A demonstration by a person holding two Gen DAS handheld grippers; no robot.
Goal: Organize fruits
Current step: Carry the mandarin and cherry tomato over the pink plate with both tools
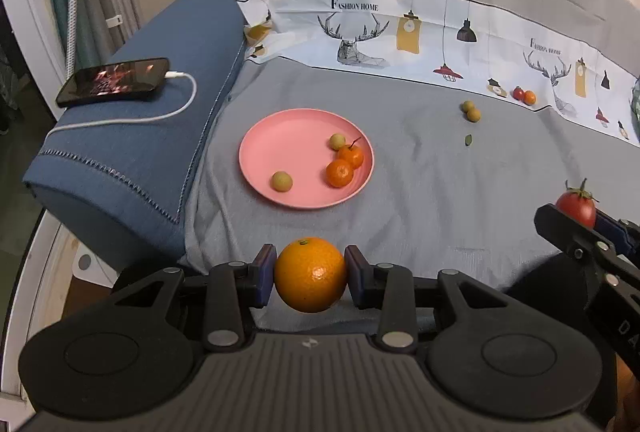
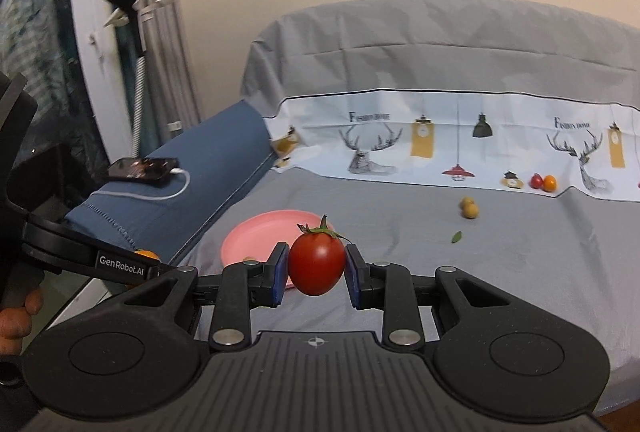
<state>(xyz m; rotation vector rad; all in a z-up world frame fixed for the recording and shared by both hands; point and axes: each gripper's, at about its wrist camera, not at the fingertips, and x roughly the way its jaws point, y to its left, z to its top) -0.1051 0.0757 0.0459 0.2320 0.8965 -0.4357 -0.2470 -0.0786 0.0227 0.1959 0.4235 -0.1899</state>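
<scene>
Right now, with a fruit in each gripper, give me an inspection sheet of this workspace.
Surface: grey sheet, wrinkled.
Job's things: pink plate holds two small oranges and two yellowish fruits; yellowish pair and a red-orange pair lie loose farther back.
Clutter: green leaf.
Grippers: left gripper shut on orange; right gripper shut on tomato.
Cables: white cable plugged into phone on blue cushion.
Surroundings: printed cloth, curtain.
</scene>
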